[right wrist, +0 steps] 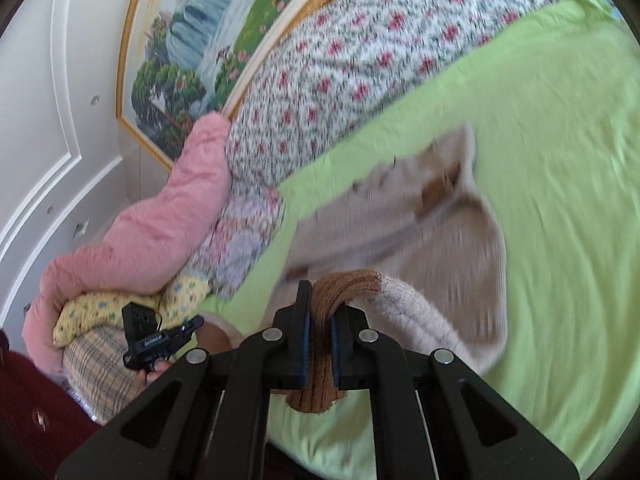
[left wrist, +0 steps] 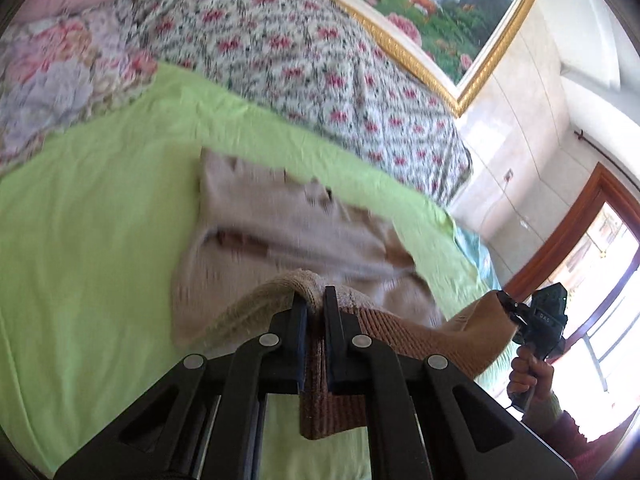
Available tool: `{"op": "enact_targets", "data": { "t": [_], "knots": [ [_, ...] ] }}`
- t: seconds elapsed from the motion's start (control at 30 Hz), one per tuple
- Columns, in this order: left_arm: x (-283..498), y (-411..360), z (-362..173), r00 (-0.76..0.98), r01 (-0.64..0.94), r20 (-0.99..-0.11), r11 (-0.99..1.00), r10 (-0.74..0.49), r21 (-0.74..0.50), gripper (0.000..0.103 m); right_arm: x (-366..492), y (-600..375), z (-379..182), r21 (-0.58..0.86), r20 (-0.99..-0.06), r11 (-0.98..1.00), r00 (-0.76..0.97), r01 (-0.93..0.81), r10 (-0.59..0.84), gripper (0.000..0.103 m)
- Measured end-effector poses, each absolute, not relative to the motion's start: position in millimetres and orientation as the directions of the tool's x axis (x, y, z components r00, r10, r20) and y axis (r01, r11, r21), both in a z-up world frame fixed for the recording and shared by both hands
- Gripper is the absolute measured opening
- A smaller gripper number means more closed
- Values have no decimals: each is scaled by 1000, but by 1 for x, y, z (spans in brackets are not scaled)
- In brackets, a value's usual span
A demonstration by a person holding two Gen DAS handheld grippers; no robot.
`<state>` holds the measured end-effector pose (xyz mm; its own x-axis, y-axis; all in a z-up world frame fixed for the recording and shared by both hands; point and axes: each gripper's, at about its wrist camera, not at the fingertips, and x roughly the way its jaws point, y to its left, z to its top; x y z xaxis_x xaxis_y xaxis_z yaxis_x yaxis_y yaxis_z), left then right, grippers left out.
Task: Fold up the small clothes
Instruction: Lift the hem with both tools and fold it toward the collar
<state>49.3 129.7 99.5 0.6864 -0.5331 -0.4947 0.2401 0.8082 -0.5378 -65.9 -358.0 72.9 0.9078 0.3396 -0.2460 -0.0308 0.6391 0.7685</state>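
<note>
Two grippers held one beige sweater (left wrist: 280, 232) above the green sheet (left wrist: 88, 240); the left gripper (left wrist: 315, 300) pinched its hem; the right gripper (right wrist: 320, 300) clamped the brown trim.

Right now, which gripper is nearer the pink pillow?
Left. The left gripper holds the sweater just below the pink pillow; the right gripper grips the hem farther away.

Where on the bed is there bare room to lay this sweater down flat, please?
The green sheet lies bare on the sweater's right in the right wrist view, and on its left, below the floral quilt, in the left one. Crowded: the pink blanket and bedding pile. Both grippers grip the hem.
</note>
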Motion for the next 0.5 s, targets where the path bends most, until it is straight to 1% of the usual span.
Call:
{"op": "enact_targets", "data": {
  "t": [0.1,0.27,0.37,0.5],
  "knots": [
    [79,131,101,707,224,-487,816,-512,-533,4,-38,-375,80,761,-249,649,920,-7,302,9],
    [144,133,101,731,182,-491,829,-474,-529,4,26,-404,83,736,-310,673,921,75,236,9],
    [183,131,99,734,163,-500,834,-459,-528,4,59,-417,83,731,-321,676,920,91,223,9],
    [228,126,89,733,141,-522,848,-436,-511,4,101,-428,78,696,-366,705,912,136,186,9]
  ]
}}
